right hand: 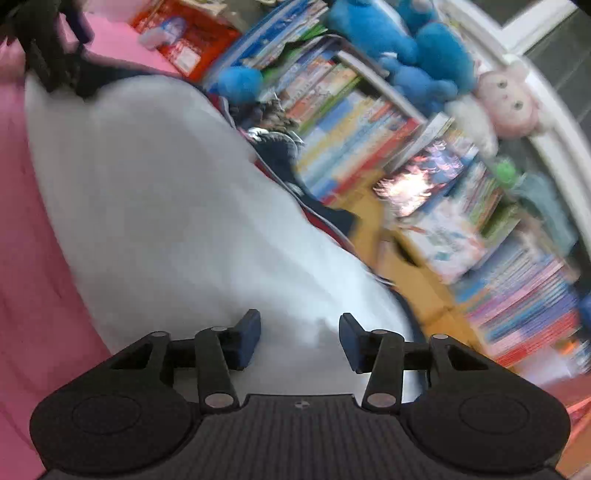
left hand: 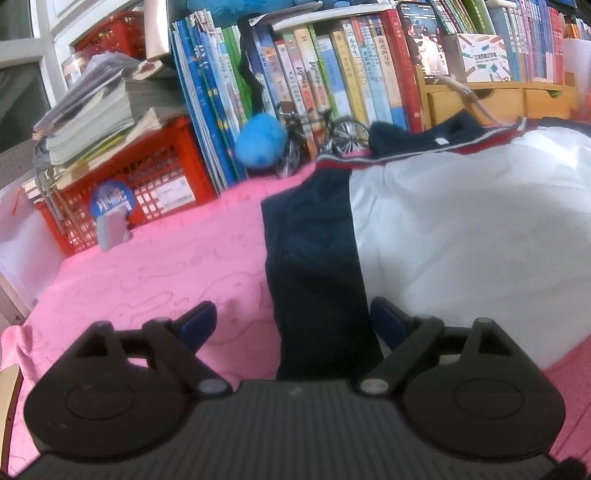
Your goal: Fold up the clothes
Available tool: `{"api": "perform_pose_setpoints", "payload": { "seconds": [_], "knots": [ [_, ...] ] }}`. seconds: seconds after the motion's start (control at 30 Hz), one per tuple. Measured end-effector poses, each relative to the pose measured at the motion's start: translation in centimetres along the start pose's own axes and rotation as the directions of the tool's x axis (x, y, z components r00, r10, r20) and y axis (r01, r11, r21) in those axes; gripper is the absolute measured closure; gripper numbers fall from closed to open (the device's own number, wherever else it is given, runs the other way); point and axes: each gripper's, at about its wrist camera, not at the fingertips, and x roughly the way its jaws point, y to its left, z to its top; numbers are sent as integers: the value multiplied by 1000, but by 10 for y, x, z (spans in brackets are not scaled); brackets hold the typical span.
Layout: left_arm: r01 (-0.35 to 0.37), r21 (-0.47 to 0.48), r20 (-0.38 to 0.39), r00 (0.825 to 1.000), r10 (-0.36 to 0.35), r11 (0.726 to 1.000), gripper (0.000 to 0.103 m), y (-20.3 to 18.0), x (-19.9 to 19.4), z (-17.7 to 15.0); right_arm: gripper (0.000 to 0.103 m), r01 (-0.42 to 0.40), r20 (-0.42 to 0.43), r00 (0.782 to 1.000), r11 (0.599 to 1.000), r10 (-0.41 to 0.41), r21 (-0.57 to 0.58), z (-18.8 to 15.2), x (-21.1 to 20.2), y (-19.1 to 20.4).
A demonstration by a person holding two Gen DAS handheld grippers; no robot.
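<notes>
Between the left hand-held gripper's (left hand: 293,325) parted fingers, the shirt's navy sleeve (left hand: 314,251).

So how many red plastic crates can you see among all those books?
2. One red plastic lattice crate sits on the pink cloth under a paper stack; another stands higher, behind it. More may be hidden.

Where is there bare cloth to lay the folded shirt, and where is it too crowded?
The pink cloth lies bare between the shirt's navy sleeve and the red crate; that is the roomiest patch. Another strip runs along the shirt's near edge. The back is crowded: books, a blue plush ball and a toy bicycle stand right against the collar.
</notes>
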Motion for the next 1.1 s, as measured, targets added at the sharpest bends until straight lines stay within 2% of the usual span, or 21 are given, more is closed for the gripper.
{"api": "perform_pose_setpoints", "payload": {
  "seconds": [0.13,0.23,0.37,0.4,0.43,0.47,0.53,0.63,0.7,0.77,0.8,0.83,0.93,1.0,1.03,1.07,1.1],
  "knots": [
    [10,-12,-4,1000,-10,1000,11,2,1,0,59,119,-97,988,993,-118,10,-46,6,-42],
    [10,-12,-4,1000,-10,1000,11,2,0,0,57,141,-110,984,990,-140,3,-62,3,-56],
    [3,-7,-1,1000,-3,1000,12,1,-1,0,53,156,-112,981,988,-157,-21,-61,2,-56],
    [14,-8,10,1000,-14,1000,14,2,-4,0,51,159,-116,980,987,-161,-20,-61,2,-56],
    [35,-9,28,999,-35,999,32,4,-10,0,51,157,-126,980,988,-156,-3,-58,0,-58],
    [57,-9,46,997,-56,998,42,6,-16,1,51,154,-139,979,988,-148,29,-56,-3,-62],
    [102,-59,117,989,-94,993,41,15,-35,8,51,132,-135,984,985,-117,109,-48,-12,-75],
    [212,-89,169,966,-195,973,41,14,-41,36,51,42,-56,998,962,-28,268,-26,-22,-95],
    [247,-60,139,962,-237,967,41,0,-18,53,53,-74,3,997,923,79,377,-4,-13,-102],
    [272,-34,97,958,-268,962,50,-14,9,68,64,-164,44,986,888,160,429,20,5,-98],
    [285,-21,76,956,-283,958,50,-21,23,75,72,-186,47,982,882,184,434,31,18,-94],
    [299,-9,55,953,-298,954,53,-29,37,82,74,-207,49,977,875,207,437,42,32,-90],
    [237,-17,19,971,-237,971,54,-32,78,92,75,-221,24,972,868,235,445,67,78,-81],
    [188,-11,13,982,-188,982,52,-29,99,91,76,-212,12,973,865,232,454,62,94,-82],
    [157,9,11,987,-158,987,48,-28,108,88,77,-207,6,973,864,230,459,58,101,-82],
    [138,27,12,990,-138,990,35,-27,115,84,77,-202,1,974,863,228,464,55,109,-83],
    [133,31,14,991,-133,991,33,-25,120,81,77,-197,-5,974,861,226,468,52,116,-83]
  ]
}}
